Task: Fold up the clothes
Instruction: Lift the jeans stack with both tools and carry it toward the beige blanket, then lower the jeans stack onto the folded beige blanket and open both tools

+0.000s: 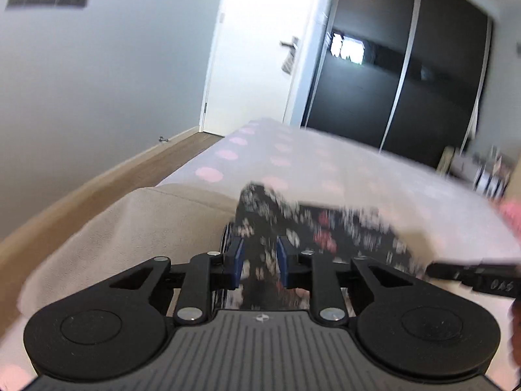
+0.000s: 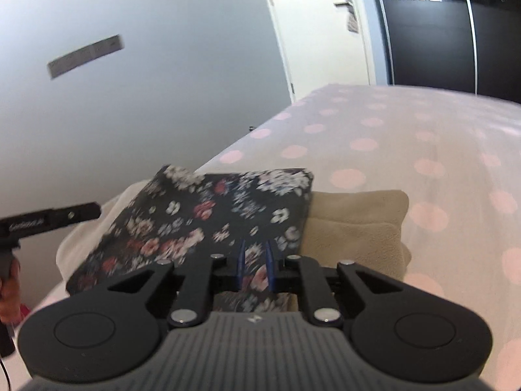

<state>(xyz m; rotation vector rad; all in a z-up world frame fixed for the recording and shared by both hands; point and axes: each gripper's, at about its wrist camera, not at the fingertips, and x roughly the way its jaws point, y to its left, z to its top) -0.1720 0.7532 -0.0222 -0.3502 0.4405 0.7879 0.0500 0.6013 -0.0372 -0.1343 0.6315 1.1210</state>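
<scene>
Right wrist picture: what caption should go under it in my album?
The right gripper pinches a dark flowery cloth over a beige folded one on the spotty bed.

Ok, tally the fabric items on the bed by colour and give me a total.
Dark floral garment: 1
Beige folded item: 1
White cloth under the floral one: 1
Total: 3, all lying on the pink-dotted bed cover.

Open polka-dot bedspread (image 2: pixel 407 137) beyond; beige folded cloth (image 2: pixel 355 224) just right.
</scene>
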